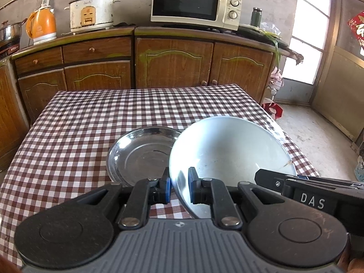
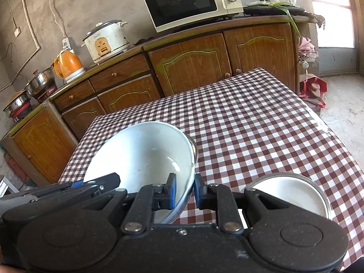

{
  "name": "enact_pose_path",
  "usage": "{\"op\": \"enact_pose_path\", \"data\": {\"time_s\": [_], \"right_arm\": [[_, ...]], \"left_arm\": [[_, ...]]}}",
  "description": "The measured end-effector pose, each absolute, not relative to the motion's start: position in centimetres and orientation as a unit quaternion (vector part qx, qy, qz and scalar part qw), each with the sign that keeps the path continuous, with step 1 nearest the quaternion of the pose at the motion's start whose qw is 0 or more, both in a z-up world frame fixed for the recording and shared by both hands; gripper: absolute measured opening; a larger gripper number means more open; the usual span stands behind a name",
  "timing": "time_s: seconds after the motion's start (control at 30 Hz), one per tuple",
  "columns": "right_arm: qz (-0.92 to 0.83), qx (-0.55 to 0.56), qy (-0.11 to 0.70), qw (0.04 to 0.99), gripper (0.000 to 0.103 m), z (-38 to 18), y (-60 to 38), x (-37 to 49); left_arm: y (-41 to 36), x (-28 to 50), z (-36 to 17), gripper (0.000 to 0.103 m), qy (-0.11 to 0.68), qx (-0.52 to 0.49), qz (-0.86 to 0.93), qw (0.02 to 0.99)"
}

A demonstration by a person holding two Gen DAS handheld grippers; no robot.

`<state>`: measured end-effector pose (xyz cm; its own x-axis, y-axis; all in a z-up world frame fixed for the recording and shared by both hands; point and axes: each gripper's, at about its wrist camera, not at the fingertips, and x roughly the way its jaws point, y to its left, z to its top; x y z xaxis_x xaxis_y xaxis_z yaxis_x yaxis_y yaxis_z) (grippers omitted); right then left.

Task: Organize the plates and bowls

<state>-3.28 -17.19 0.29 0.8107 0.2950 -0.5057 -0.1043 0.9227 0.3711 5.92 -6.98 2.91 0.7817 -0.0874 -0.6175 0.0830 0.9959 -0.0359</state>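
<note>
White bowl [image 1: 229, 150] tilted, mouth facing the cameras, lifted over the checked table [image 1: 91, 125], just right of steel plate [image 1: 143, 152]. Left gripper [image 1: 179, 182] and right gripper [image 2: 184, 190] jaws both clamp its rim.

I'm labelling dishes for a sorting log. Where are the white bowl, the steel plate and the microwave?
white bowl [image 1: 227, 150]: left wrist view, on its inner wall.
steel plate [image 1: 141, 150]: left wrist view, on its flat inside.
microwave [image 1: 184, 2]: left wrist view, on its dark door glass.
</note>
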Motion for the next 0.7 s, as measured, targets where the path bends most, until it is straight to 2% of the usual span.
{"op": "enact_pose_path", "data": {"time_s": [0.7], "right_arm": [[0.059, 0.183, 0.287, 0.939, 0.022, -0.7, -21.1, -4.8]], "left_arm": [[-10.4, 6.1, 2.1, 0.015, 0.333, 0.013, -0.093, 0.938]]}}
